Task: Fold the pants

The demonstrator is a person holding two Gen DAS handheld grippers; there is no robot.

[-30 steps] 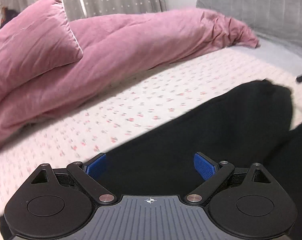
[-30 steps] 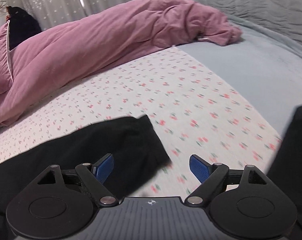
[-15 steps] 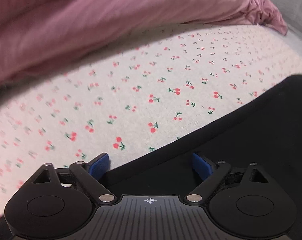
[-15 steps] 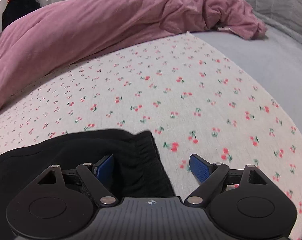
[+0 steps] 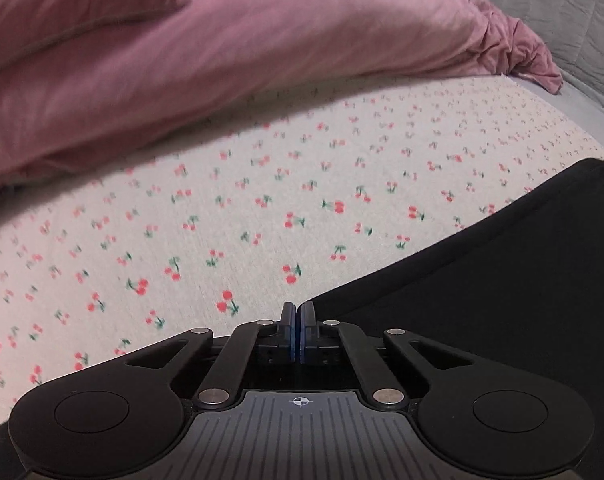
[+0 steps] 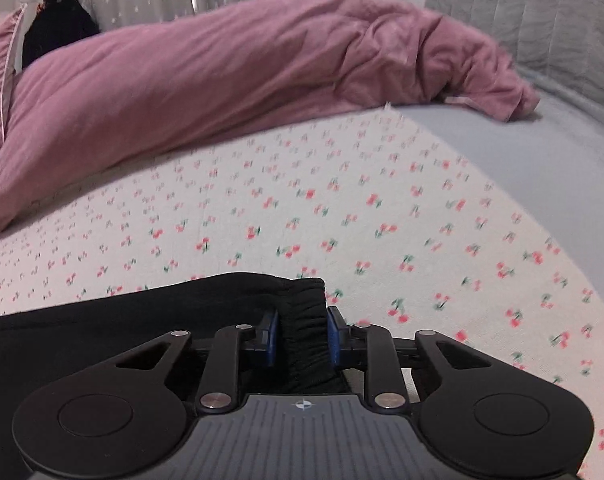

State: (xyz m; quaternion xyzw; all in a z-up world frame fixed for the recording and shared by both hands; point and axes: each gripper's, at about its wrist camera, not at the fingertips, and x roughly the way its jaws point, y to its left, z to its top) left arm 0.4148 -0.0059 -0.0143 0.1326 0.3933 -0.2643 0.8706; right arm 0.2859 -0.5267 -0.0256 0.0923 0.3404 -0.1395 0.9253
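Note:
The black pants (image 5: 502, 288) lie flat on a cherry-print sheet (image 5: 261, 208) on the bed. In the left wrist view they fill the lower right. My left gripper (image 5: 297, 316) is shut at their near edge, with the blue pads together; the fabric between them is too thin to see. In the right wrist view the pants (image 6: 141, 320) spread to the lower left. My right gripper (image 6: 302, 320) is shut on their gathered elastic corner, which bulges between the blue pads.
A pink duvet (image 5: 241, 48) and pillow (image 5: 61, 4) lie along the far side of the bed. A grey quilted cover (image 6: 542, 28) is at the far right, with plain grey sheet (image 6: 542, 152) beside the cherry print.
Both grippers have gone from open to shut. The left closed at the pants' edge, the right closed on the elastic corner. Both moved down close to the bed.

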